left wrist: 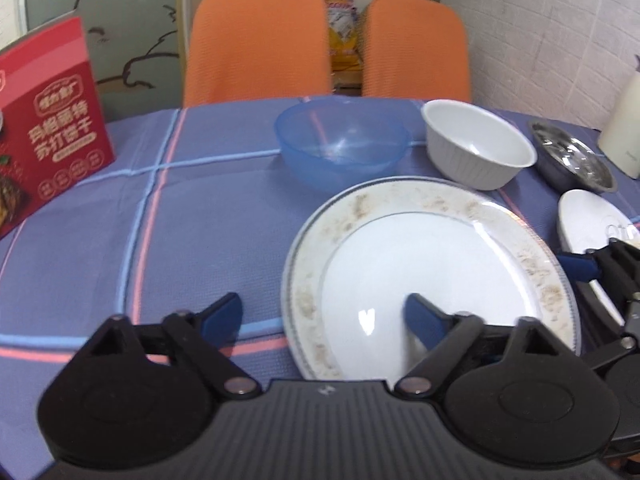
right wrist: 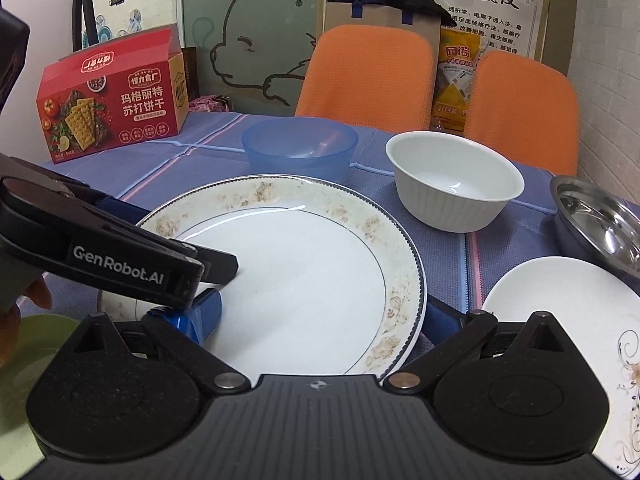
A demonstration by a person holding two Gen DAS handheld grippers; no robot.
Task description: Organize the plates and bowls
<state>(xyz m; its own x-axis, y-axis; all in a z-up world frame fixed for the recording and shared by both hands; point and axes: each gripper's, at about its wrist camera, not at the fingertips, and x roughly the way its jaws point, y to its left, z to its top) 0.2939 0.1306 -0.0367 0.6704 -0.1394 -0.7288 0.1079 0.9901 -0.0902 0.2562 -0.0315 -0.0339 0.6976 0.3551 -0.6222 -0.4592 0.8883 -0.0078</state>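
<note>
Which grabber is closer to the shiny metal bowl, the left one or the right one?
Right. The right gripper straddles the big plate's right rim, the side toward the metal bowl. The left gripper straddles the plate's left rim, farther away.

A purple-blue checked cloth with pink and pale blue stripes (left wrist: 200, 240) is covering the counter. At frame centre, a large round white porcelain plate (right wrist: 304, 280) is showing a faded beige floral rim with thin grey lines. Behind it, a translucent blue plastic bowl (right wrist: 300, 152) and a ribbed white bowl (right wrist: 456, 184) are sitting; upper left, a red cracker box (right wrist: 112, 100) is displaying white lettering.
</note>
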